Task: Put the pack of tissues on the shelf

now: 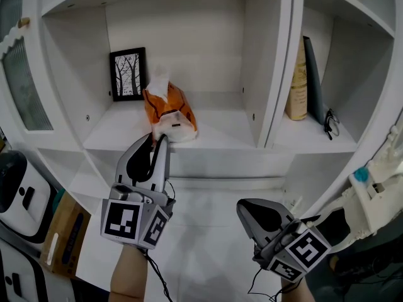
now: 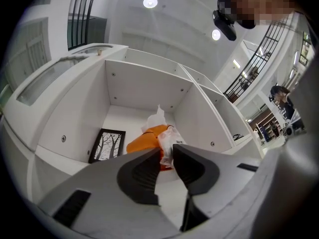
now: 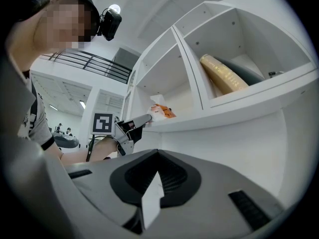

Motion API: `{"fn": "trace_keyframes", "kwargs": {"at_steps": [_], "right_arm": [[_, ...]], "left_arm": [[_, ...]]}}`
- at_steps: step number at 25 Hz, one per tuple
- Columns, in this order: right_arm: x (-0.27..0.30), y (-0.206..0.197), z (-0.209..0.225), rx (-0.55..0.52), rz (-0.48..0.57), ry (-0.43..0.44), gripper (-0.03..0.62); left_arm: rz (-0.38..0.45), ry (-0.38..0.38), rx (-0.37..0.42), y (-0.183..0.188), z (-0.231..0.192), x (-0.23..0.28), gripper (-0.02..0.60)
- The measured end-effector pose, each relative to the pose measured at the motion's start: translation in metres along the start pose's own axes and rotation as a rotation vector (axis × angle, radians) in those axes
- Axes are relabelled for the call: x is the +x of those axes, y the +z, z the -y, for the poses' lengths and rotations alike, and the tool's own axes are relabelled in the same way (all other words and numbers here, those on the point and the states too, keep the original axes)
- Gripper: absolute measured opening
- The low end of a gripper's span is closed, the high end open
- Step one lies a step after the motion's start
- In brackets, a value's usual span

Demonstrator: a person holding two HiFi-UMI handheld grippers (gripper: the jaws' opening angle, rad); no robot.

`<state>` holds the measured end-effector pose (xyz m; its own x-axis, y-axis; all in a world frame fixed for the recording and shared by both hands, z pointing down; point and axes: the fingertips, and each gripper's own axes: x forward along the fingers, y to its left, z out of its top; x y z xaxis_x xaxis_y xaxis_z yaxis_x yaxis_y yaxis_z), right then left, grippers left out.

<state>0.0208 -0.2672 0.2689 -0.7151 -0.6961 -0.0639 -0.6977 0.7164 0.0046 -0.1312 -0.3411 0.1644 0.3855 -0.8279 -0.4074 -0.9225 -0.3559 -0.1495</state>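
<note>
The orange pack of tissues (image 1: 169, 109) lies on the white shelf (image 1: 220, 128) of the left compartment, a white tissue sticking out of its top. My left gripper (image 1: 157, 137) reaches up to the pack's near clear-plastic end. In the left gripper view the jaws (image 2: 167, 151) stand slightly apart with that plastic end (image 2: 169, 142) between the tips, and the pads do not seem to press on it. My right gripper (image 1: 242, 207) hangs lower right, below the shelf. Its jaws meet with nothing between them (image 3: 158, 153).
A black-framed tree picture (image 1: 128, 73) leans against the back wall left of the pack. The right compartment holds a tan book (image 1: 298, 87), a dark book (image 1: 313, 80) and glasses (image 1: 331, 121). A white appliance (image 1: 19, 190) and a cardboard box (image 1: 63, 234) sit at lower left.
</note>
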Motion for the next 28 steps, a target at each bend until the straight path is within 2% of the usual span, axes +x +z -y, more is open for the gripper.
{"fn": "trace_keyframes", "kwargs": {"at_steps": [12, 18, 23, 25, 28], "right_arm": [[-0.001, 0.001, -0.005, -0.002, 0.001, 0.007, 0.012], [-0.004, 0.003, -0.010, -0.002, 0.007, 0.015, 0.012], [-0.006, 0.003, -0.015, 0.002, 0.010, 0.023, 0.012], [-0.007, 0.002, -0.018, 0.004, 0.011, 0.029, 0.012], [-0.009, 0.002, -0.024, 0.003, 0.011, 0.043, 0.012]], "left_arm": [[-0.025, 0.043, 0.046, 0.003, -0.003, -0.004, 0.202], [0.004, 0.076, 0.064, 0.015, -0.006, -0.013, 0.202], [0.004, 0.047, 0.040, 0.021, -0.002, -0.024, 0.175], [-0.004, 0.045, 0.051, 0.021, 0.001, -0.028, 0.119], [-0.015, 0.042, 0.072, 0.021, 0.007, -0.035, 0.085]]}}
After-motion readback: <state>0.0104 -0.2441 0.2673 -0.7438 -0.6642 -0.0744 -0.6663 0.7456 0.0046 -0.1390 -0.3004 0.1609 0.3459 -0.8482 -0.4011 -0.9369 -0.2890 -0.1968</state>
